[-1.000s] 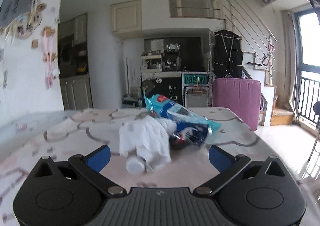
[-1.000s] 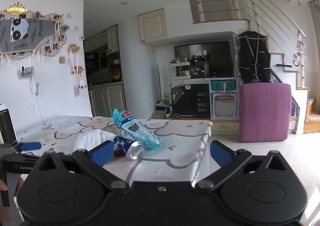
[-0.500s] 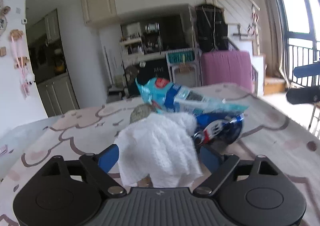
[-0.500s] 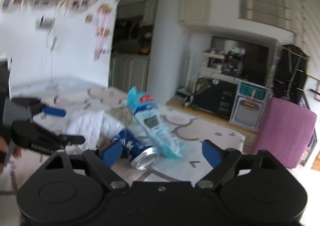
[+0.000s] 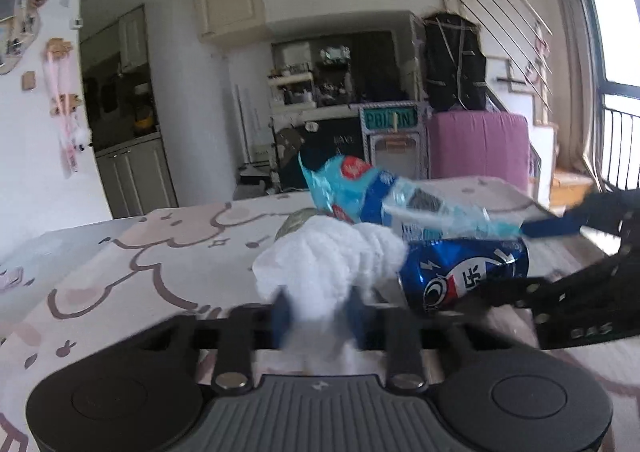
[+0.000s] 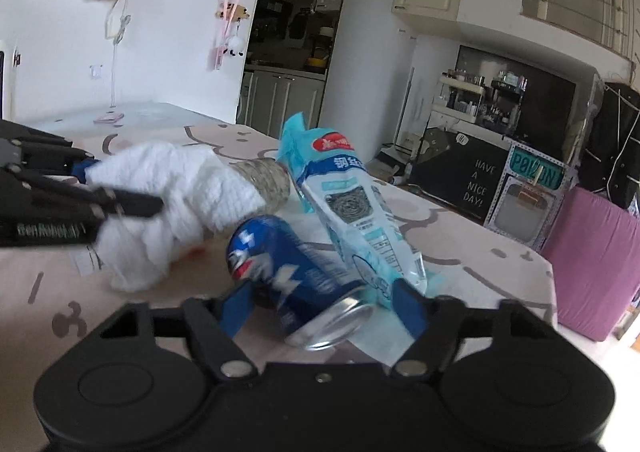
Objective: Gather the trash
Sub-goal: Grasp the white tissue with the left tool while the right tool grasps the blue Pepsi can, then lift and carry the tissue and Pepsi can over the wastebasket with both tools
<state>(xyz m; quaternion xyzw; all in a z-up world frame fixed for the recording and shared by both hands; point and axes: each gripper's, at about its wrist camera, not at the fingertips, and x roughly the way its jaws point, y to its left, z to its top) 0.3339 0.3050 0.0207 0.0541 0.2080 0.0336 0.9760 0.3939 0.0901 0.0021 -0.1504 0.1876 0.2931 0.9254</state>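
While you are closing the left gripper [image 5: 319,312] on the white tissue wad [image 5: 328,256] lying on the table [image 5: 160,252], its soft folds risk slipping out. Right view — your right gripper [image 6: 322,306] is narrowing around the blue can [image 6: 296,284], not yet pinching — it may roll into the snack bag [image 6: 352,203].

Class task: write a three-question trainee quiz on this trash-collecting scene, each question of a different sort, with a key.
1. True or false: the blue can lies on its side on the table.
2. Which item is between the left gripper's fingers? A) white tissue wad B) light blue wrapper C) can
3. Fill in: the right gripper has the ____ between its fingers.

Key:
1. True
2. A; the jaws are closing and already press it.
3. Can; the jaws are closing, not yet pressing it.
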